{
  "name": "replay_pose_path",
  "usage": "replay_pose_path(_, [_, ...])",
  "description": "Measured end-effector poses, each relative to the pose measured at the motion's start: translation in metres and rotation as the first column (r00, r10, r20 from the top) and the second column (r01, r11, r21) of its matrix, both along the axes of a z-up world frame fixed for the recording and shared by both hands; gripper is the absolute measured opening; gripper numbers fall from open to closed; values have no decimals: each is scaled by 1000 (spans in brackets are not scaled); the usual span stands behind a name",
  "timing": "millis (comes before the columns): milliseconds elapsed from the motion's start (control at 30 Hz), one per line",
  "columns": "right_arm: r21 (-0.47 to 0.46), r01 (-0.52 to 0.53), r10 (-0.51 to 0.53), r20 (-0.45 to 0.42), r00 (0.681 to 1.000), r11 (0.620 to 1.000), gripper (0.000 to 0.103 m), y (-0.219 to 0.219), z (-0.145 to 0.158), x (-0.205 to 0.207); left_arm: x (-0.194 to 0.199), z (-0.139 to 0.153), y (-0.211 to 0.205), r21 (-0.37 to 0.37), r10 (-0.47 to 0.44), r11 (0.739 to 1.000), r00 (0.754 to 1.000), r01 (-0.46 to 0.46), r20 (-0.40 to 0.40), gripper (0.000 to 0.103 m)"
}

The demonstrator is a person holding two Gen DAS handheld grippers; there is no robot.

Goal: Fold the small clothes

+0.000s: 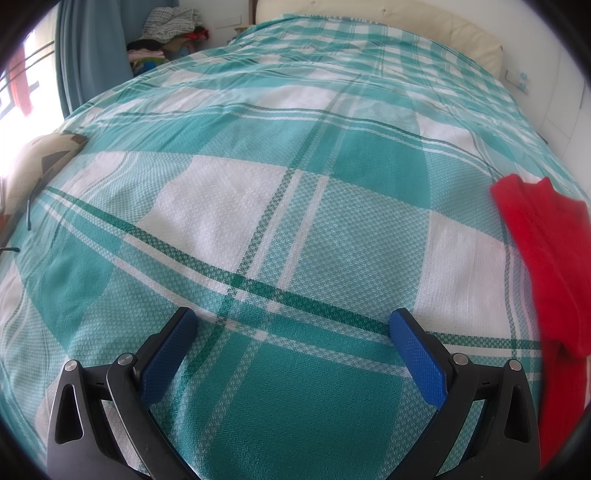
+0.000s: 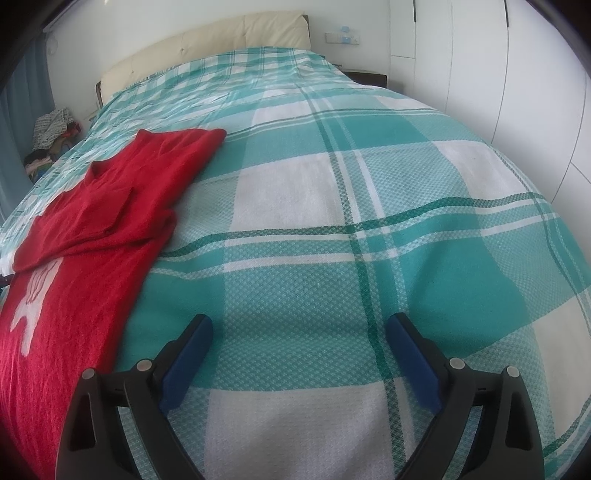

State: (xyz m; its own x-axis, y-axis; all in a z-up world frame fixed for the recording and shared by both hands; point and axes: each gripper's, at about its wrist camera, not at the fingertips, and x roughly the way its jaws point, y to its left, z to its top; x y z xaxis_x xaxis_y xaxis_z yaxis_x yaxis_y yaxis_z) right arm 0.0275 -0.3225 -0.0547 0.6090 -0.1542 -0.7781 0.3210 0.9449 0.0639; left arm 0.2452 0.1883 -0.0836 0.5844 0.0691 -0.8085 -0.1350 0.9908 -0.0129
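A small red knit sweater (image 2: 110, 206) with a white figure on its front lies flat on the bed, its sleeves folded across the body. In the right wrist view it fills the left side, and my right gripper (image 2: 298, 326) hangs open over bare bedspread just right of its edge. Only the sweater's edge (image 1: 546, 258) reaches into the left wrist view, at the far right. My left gripper (image 1: 293, 321) is open above the bedspread, well left of the sweater, with nothing between its blue pads (image 1: 417, 354).
The bed carries a teal and white checked bedspread (image 2: 369, 184) with a cream headboard (image 2: 221, 40) at the far end. A heap of clothes (image 1: 166, 33) sits by the blue curtain (image 1: 85, 55). White wardrobe doors (image 2: 498, 74) stand to the right.
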Motion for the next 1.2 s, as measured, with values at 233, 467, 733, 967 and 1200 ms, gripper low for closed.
replay_pose_path(233, [33,36,-37,29,999,999,95,1,11,-11,0,0,0,0,0,1000,1000,0,0,103])
replay_pose_path(467, [127,56,-62,45,997,990,95,-6,13,-19,0,0,0,1,0,1000,1000,0,0,103])
replay_pose_path(733, [106,54,-59,45,997,993,96,-1,8,-18,-2,0,5,-58,49,997,999,-49,1,103])
replay_pose_path(967, [80,53,-56,35,998,995,97,2,7,-16,-9,2,-5,2,56,998,998,-56,-30,103])
replay_pose_path(1200, [95,51,-55,44,997,994,97,0,7,-18,-10,5,-5,3,43,999,998,-43,-45,103])
